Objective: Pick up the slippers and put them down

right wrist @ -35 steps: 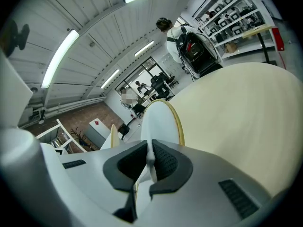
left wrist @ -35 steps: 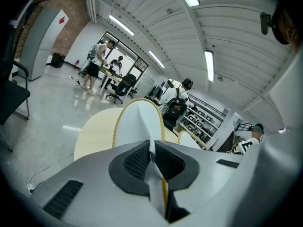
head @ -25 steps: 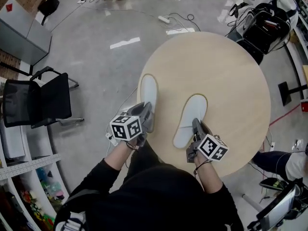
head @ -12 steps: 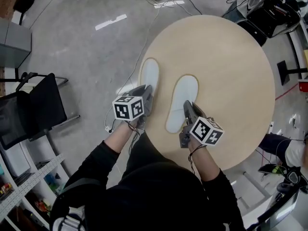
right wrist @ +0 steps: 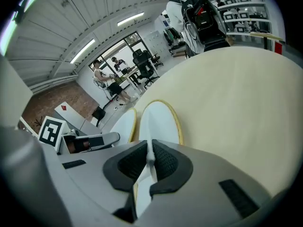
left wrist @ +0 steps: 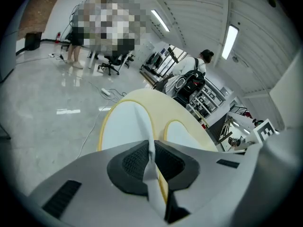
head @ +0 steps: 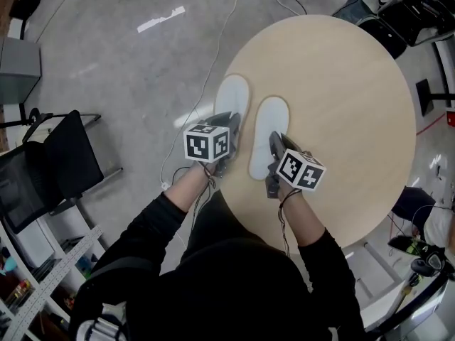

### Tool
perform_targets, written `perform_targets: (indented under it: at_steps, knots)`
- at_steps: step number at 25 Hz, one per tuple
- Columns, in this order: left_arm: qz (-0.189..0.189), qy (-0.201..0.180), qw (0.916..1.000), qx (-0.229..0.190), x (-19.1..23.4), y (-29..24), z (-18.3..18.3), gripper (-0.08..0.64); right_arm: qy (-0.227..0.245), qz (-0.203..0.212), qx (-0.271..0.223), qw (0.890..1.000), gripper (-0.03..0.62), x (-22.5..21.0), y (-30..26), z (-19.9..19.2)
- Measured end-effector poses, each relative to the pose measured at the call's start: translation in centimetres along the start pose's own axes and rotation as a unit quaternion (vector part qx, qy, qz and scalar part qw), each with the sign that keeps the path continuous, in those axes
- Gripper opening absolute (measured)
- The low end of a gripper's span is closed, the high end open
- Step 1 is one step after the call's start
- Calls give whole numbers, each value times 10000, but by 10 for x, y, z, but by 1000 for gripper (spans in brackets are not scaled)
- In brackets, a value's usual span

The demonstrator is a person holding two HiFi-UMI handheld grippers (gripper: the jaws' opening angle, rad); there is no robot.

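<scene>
Left gripper (head: 230, 125) is clamped on the heel rim of the left slipper (head: 232, 96). Right gripper (head: 276, 144) is clamped likewise on the right slipper (head: 269, 123). The white slippers are side by side at the left edge of the round table (head: 348, 105).

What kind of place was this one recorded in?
Probably an open lab or office workspace: polished concrete floor, a black office chair, stocked shelving and a round wooden table.

The round table (head: 355, 105) is lying bare across the frame's centre and right, offering wide passage. At its left edge the left slipper (head: 232, 99) and right slipper (head: 268, 130) are lying just beside each other, leaving a narrow gap. A black chair (head: 57, 165) is standing far left.
</scene>
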State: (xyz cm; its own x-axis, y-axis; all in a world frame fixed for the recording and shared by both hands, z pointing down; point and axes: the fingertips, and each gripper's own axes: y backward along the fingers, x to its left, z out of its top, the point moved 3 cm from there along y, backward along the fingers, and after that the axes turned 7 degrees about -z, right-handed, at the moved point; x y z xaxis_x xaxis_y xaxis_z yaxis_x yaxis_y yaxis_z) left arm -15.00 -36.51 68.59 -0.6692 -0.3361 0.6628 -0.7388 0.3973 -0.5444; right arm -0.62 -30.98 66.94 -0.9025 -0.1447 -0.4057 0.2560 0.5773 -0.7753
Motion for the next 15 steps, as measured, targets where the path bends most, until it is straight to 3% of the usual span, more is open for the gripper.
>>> perform_targets:
  at_steps: [5, 15]
  knots:
    - [-105, 21, 9999, 41, 2, -11, 7, 34, -141, -69, 56, 9999, 31, 4, -16, 5]
    - [-202, -148, 9994, 224, 0, -6, -1, 35, 89, -408, 34, 9991, 32, 10, -24, 13]
